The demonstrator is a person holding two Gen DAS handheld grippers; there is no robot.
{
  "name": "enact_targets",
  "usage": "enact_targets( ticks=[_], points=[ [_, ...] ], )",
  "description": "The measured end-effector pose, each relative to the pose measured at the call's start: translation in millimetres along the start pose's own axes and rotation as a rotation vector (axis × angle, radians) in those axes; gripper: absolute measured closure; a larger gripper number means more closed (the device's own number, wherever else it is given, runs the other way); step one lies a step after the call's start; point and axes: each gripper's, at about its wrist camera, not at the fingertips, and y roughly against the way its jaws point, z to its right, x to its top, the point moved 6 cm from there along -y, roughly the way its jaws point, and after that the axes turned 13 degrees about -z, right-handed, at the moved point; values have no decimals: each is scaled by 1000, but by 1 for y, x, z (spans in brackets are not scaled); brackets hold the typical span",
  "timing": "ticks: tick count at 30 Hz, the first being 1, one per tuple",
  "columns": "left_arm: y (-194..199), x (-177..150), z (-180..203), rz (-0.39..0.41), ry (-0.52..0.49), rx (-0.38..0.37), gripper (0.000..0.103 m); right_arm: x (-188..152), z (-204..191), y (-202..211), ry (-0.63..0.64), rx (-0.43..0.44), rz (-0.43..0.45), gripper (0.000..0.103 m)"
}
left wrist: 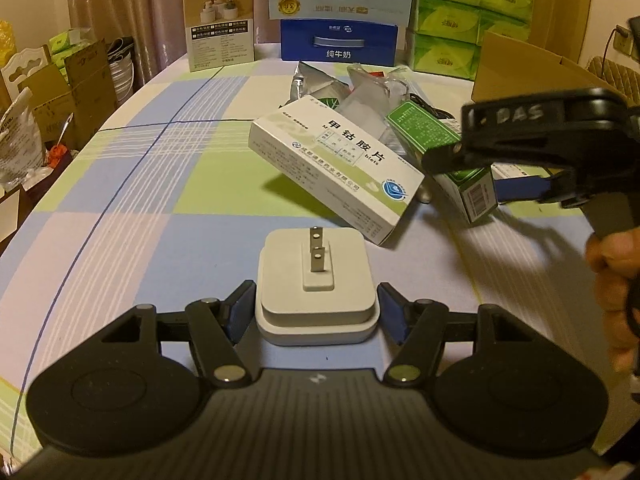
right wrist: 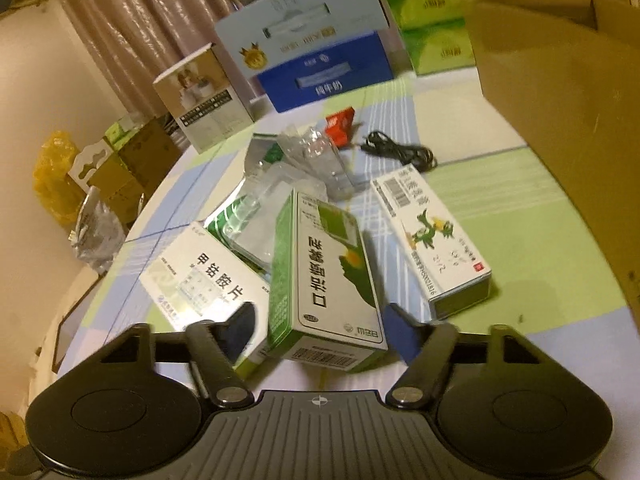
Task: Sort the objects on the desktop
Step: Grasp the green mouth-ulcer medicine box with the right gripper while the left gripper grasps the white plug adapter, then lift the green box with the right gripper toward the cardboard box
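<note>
Plug [left wrist: 316, 292] sits low in the frame, squeezed by the left gripper's [left wrist: 317, 312] fingers; the right gripper's [right wrist: 320, 332] fingers clench a green box [right wrist: 324, 276].

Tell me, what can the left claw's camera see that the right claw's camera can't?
Only the left view shows the white plug charger between the left claw's pads, and a hand holding the right claw. Only the right view shows the black cable, the small red box and the dragon box. Both show the white medicine box, the green box and the blue milk carton.
</note>
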Motion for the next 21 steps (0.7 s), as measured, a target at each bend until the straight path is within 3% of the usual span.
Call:
enact_targets(
  ticks=[5,10,12,14,16,18,21],
  points=[
    [0,-1,2,-4,-3,-5,42,-10,-3,16,16,-48,1,45],
    [5,-7,10,-17,-43,-19,42,-50,-13,46,222,-301,-22,45],
    [7,-10,14,-20,-58,-22,42,-72,-12,55,277,-365,-36,45],
    [8,-12,16,-23,-65,-26,42,-81,-6,60,246,-320,-32,39],
    [8,-14,19,-19,-77,-22,42,-81,0,68,174,-263,-6,11],
    [8,-14,20,-18,-80,-23,40,-79,2,74,145,-237,33,10],
    [7,-13,20,-13,-81,-21,39,-74,2,72,130,-231,24,10]
  ],
)
